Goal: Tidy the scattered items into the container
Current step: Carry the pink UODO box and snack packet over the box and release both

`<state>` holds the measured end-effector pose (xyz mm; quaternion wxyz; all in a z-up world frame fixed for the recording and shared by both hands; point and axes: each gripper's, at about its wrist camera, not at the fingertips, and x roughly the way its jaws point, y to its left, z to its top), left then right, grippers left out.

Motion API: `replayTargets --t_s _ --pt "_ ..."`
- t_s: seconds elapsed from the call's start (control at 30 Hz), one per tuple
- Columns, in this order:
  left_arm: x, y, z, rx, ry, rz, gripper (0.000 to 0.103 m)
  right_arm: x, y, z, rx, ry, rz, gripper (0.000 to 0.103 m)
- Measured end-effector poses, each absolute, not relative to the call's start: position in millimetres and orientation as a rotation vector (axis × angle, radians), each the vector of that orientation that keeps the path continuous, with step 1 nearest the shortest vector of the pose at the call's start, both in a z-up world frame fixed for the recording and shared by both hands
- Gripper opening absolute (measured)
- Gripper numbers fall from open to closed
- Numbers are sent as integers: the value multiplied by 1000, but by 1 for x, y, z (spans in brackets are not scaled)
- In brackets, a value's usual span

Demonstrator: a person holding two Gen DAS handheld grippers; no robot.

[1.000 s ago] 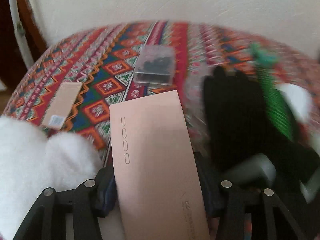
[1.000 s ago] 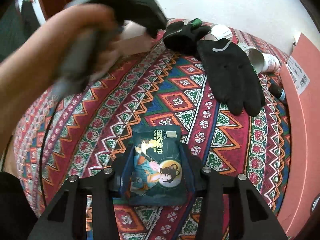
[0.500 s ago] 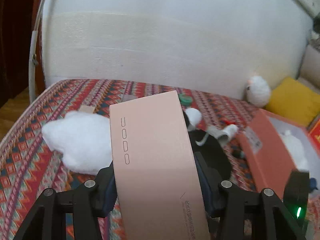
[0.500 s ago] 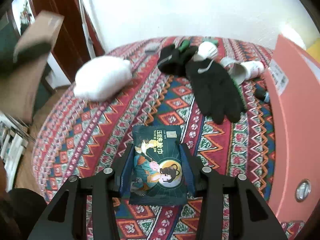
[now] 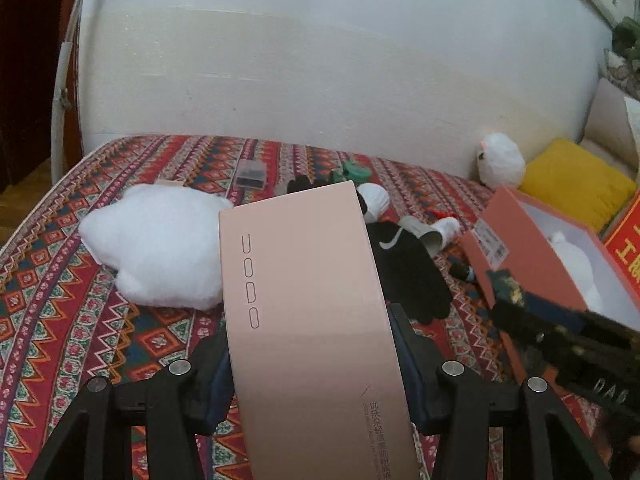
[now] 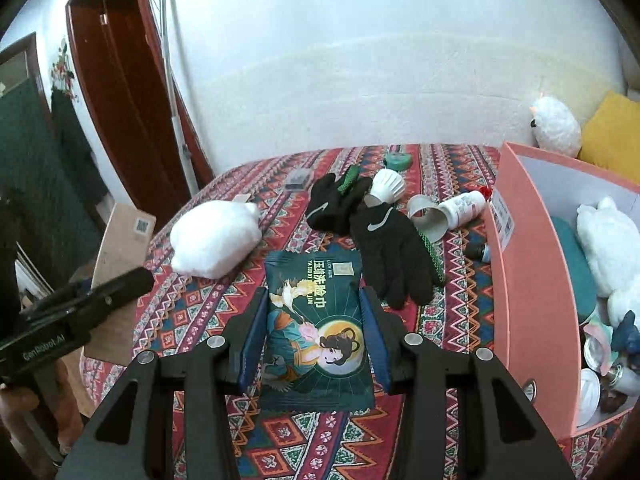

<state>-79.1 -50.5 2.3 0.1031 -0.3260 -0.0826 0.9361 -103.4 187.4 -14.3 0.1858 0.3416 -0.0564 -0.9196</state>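
right wrist: pink container looms nearer.

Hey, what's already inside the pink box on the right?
Inside the pink box are a white plush toy on something teal, a small blue figure and shiny cans. Its near wall hides the rest of the floor.

Both my grippers look alike: left gripper and right gripper are matte black angular linkage frames with silver round screw heads at the pivots. Finger pads are dark blue, ribbed. I read white "GenRobot.AI" lettering on the left unit's side in the right wrist view.
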Motion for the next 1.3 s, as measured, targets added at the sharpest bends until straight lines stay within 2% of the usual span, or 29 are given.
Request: replayTargets --t_s 0.3,0.83,1.1,1.3 --pt "-70 -62 -1 -951 -308 2728 57 -100 182 -13 959 -147 -2576 48" --pt "-55 -42 15 -892 -269 2732 57 -88 189 5 869 -147 -2612 48" --pt "-60 33 56 -790 -195 2630 57 -67 248 58 646 -222 -2796 48" --pt "-78 141 98 -675 -114 2471 57 -47 356 95 509 -500 -2985 48"
